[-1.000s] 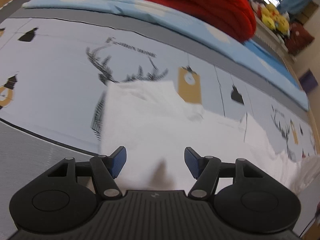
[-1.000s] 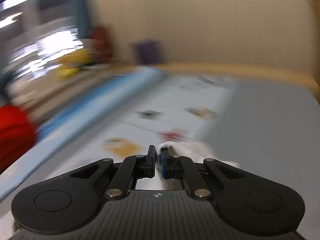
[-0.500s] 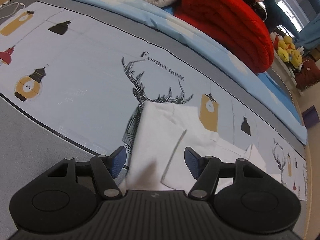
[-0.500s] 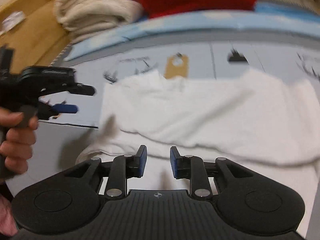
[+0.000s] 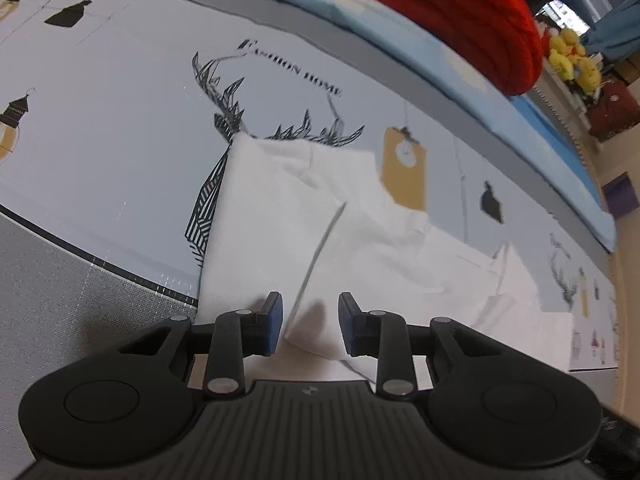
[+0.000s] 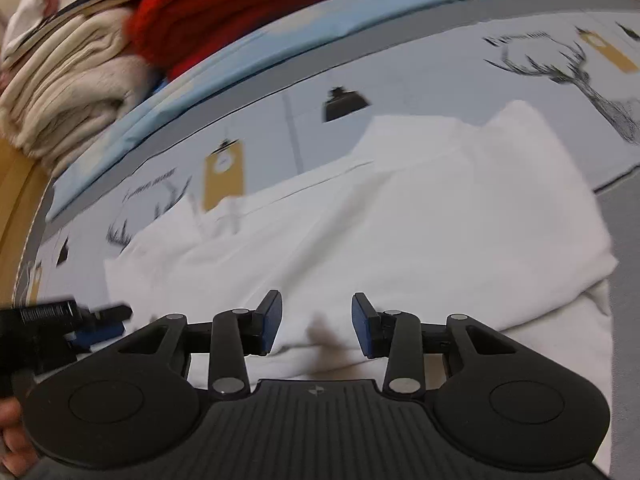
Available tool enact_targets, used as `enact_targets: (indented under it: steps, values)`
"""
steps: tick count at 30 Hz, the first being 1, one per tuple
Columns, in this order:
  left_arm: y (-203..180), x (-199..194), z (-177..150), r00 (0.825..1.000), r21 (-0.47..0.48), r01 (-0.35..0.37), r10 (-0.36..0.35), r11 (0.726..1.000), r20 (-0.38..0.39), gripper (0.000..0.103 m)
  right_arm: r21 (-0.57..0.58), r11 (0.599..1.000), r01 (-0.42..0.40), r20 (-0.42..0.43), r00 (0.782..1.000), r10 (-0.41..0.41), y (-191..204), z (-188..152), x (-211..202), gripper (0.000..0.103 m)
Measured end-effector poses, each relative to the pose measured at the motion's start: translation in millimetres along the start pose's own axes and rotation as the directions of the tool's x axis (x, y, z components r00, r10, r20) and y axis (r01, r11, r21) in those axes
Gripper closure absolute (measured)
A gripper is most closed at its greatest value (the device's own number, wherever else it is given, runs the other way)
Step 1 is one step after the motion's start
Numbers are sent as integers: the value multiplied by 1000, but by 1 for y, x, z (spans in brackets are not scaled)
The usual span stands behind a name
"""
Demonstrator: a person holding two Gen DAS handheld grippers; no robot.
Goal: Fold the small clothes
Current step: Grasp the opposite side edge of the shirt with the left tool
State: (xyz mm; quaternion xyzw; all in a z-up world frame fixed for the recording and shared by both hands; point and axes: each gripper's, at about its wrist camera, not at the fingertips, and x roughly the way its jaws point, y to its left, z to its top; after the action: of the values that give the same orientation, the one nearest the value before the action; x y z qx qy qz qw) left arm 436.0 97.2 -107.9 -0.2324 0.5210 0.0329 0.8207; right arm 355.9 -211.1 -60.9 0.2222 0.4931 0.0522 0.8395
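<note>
Across the middle of both frames, a white garment (image 5: 304, 216) is lying partly folded on the deer-print bedsheet (image 5: 120, 128).

Item, left gripper (image 5: 310, 326): you are holding it low over the garment's near fold, its jaws having just been closing, a corner of white cloth lying between the blue pads (image 5: 274, 322); they are not pressing on it.

Item, right gripper (image 6: 316, 326): you are holding it over the garment's near edge, lower centre, its jaws having just been opening, standing apart with nothing clamped.

Item, red blanket (image 6: 240, 12): sitting folded at upper left of the right view, touching a stack of cream blankets (image 6: 64, 92).

Item, yellow plush toys (image 5: 572, 56): sitting at upper right of the left view.
</note>
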Motion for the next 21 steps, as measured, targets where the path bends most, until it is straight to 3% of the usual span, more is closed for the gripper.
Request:
enact_targets:
  steps: [6,8,9,12,15,18,20,21]
  values:
    - [-6,24,-5,999,35,-42,43,998,-33,70,80,997,-10,1,1000,10,-20,17,1,63]
    - [-16,25,-7,999,84,-44,46,995,-22,80,105,994,8,24,1000,-11,-26,21,-2,63]
    - [-19,23,-7,999,98,-46,48,994,-12,98,118,993,22,35,999,-26,-31,22,-6,63]
    - [-25,2,-4,998,88,-34,29,996,59,99,154,987,45,54,997,-54,-40,25,-8,63]
    - [-26,-43,2,984,30,0,-5,1000,178,99,193,979,63,61,995,-76,-48,26,-8,63]
    - [-19,-80,-3,961,-14,-71,72,997,266,98,234,969,76,68,993,-94,-56,26,-9,63]
    - [-6,-87,-9,965,-59,-77,89,995,246,92,260,962,82,75,992,-105,-60,25,-10,63]
    - [-1,-84,-11,970,-61,-94,105,994,220,76,272,959,85,75,991,-109,-63,24,-10,62]
